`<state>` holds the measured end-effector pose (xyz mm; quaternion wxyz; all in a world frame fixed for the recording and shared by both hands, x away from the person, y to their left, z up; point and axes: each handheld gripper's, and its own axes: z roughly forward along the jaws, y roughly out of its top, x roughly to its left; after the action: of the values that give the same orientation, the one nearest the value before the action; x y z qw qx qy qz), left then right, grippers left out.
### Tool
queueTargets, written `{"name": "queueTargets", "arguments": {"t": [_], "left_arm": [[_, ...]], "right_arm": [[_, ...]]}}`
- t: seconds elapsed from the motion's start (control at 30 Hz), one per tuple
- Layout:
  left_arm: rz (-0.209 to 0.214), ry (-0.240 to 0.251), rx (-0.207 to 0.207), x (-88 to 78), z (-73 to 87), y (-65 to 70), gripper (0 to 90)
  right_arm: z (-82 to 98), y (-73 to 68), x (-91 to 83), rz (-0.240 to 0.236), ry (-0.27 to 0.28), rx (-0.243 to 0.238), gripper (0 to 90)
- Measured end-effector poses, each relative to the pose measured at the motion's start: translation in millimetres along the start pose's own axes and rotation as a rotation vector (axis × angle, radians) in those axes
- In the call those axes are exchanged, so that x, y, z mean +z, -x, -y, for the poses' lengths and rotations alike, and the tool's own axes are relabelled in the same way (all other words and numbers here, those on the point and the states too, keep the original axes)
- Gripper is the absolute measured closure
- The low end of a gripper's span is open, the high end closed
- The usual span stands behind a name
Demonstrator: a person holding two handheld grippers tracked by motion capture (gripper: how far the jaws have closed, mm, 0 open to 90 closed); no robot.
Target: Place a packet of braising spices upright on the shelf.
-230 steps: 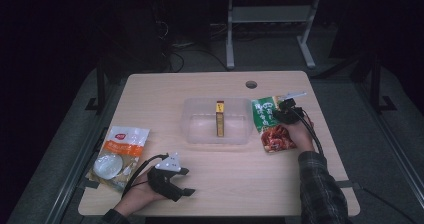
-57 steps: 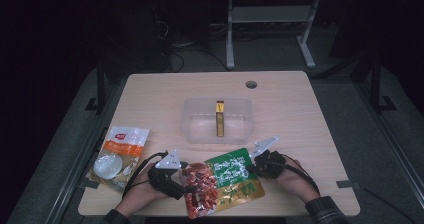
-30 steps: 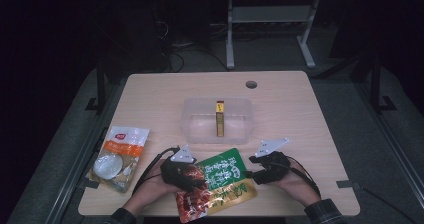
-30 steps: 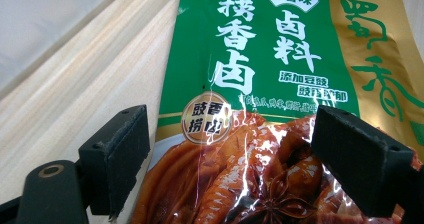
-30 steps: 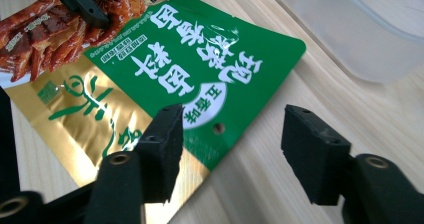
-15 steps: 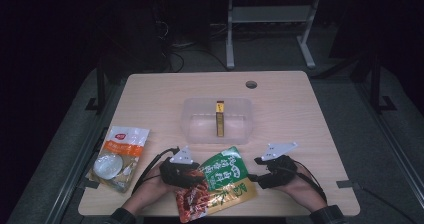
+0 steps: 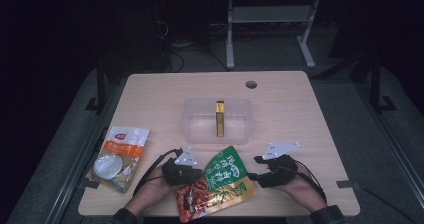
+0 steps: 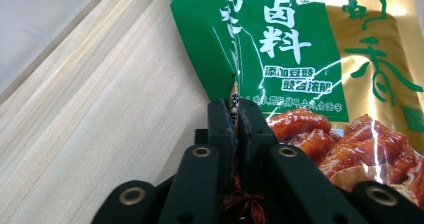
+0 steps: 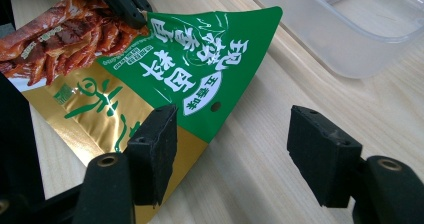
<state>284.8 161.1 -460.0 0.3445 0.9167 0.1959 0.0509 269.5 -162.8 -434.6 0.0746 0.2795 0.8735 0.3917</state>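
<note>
1. The left gripper view shows the left gripper [image 8: 235, 115] with its jaws having just closed, now pinching the side edge of the green and gold food packet [image 8: 300, 59]; the high view only shows that gripper [image 7: 196, 173] touching the packet [image 7: 222, 181] at the table's [image 7: 300, 109] near edge
2. The right gripper view shows the right gripper [image 9: 235, 149] with jaws spread, one pad over the packet's [image 9: 165, 74] gold edge, nothing clamped
3. Beyond the packet stands a clear plastic tub [image 7: 200, 119] holding a small upright yellow box [image 7: 219, 118]; a white and orange pouch [image 7: 119, 154] lies well apart at the left. Nothing stands between the grippers and the packet
4. Compared with half a second ago, the packet lies in much the same place
</note>
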Motion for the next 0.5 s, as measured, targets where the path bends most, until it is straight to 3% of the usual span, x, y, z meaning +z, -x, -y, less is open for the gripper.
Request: {"name": "queueTargets", "arguments": {"t": [0.3, 0.5], "left_arm": [[0.036, 0.033, -0.037, -6.2, 0.7, -3.6, 89.7], [0.051, 0.098, -0.085, -17.8, 1.0, -8.7, 89.7]], "right_arm": [[0.8, 4.4, -2.3, 0.009, 0.024, 0.018, 34.3], [1.0, 7.7, -6.0, 0.007, 0.062, 0.037, 32.9]]}}
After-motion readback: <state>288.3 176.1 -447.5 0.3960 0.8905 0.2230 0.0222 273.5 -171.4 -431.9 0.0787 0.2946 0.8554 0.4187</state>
